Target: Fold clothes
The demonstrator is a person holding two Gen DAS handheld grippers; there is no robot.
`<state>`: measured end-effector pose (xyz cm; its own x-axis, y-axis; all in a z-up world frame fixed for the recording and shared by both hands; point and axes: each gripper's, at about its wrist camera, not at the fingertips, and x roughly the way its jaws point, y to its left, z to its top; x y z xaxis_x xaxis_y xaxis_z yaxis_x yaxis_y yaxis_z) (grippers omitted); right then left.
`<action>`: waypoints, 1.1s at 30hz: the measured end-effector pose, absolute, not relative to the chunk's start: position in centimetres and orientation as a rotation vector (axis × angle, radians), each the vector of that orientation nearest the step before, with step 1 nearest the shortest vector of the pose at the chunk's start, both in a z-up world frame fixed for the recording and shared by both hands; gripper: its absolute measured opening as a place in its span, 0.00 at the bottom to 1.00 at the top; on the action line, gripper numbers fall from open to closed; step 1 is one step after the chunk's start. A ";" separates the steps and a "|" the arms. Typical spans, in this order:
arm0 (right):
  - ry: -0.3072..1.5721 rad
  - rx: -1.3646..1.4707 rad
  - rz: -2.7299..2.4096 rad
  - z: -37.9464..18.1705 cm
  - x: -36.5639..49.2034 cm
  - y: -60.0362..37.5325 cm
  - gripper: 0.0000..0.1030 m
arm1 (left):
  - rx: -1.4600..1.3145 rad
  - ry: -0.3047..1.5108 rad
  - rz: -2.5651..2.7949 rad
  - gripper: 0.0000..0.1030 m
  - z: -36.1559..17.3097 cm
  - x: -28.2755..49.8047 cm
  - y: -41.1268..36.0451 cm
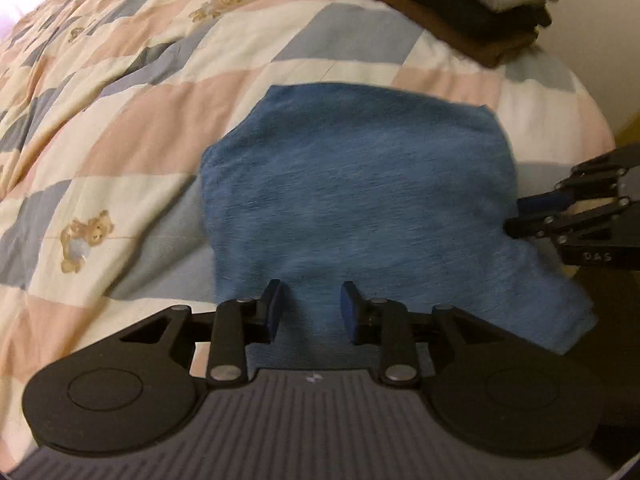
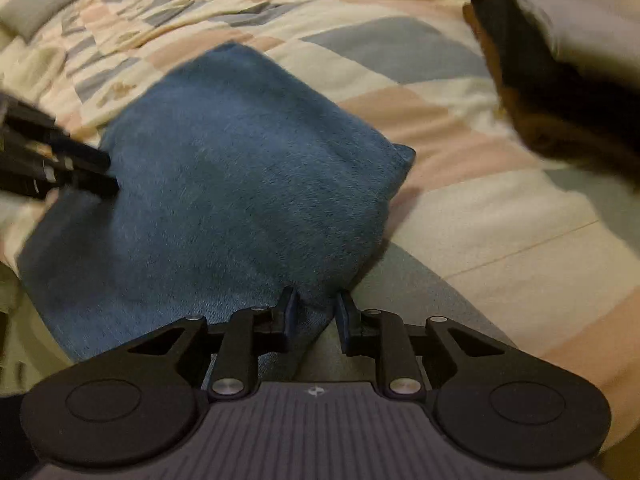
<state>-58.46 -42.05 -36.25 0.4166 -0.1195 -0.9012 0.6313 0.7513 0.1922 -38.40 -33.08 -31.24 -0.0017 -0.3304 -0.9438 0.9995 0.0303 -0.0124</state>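
One blue cloth [image 1: 360, 184] lies already folded into a thick packet on the bed quilt [image 1: 132, 128], near a stack of folded clothes [image 1: 460, 4], with both the left tongs [image 1: 310, 312] and right tongs [image 2: 316, 316] apparently released, though blur hampers judgement.

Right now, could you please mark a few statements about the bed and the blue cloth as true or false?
1. The blue cloth lies on a patchwork quilt. True.
2. The quilt has teddy bears printed on it. True.
3. The folded stack sits on top of the blue cloth. False: it sits apart, on the quilt beyond it.
4. The blue cloth is hanging in the air. False: it rests on the quilt.
5. The stack holds only white items. False: dark and brown layers show.
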 end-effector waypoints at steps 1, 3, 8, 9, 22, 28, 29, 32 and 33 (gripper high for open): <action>1.040 0.578 -0.504 -35.7 -58.7 -42.1 0.20 | 0.914 0.997 -1.345 0.25 -30.6 -38.8 -32.7; 1.027 0.604 -0.515 -34.4 -59.4 -42.2 0.20 | 0.883 1.030 -1.378 0.26 -29.5 -39.6 -31.8; 0.941 0.585 -0.535 -29.6 -61.1 -38.8 0.21 | 0.917 1.045 -1.555 0.39 -30.2 -43.6 -29.5; 0.940 0.584 -0.516 -29.3 -61.2 -37.9 0.21 | 0.942 1.041 -1.552 0.39 -31.4 -44.1 -29.4; 0.919 0.630 -0.676 -28.7 -59.3 -37.8 0.22 | 0.898 0.954 -1.691 0.93 -31.7 -45.6 -27.9; 0.960 0.471 -0.622 -30.3 -55.7 -41.7 0.22 | 0.930 0.863 -1.709 0.76 -34.3 -48.1 -27.0; 0.987 0.445 -0.603 -31.0 -55.0 -42.2 0.22 | 0.920 0.856 -1.720 0.71 -34.1 -48.1 -26.8; 1.025 0.424 -0.578 -33.1 -54.6 -43.0 0.23 | 0.834 0.908 -1.781 0.66 -32.1 -46.9 -26.2; 1.018 0.455 -0.575 -33.2 -54.9 -43.4 0.23 | 0.791 0.934 -1.789 0.66 -31.3 -46.1 -26.1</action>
<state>-54.89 -43.36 -33.19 0.4014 -0.2324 -0.8859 0.6384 0.7646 0.0886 -46.13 -26.05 -31.29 -0.3542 -0.4369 -0.8268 0.9282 -0.2723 -0.2538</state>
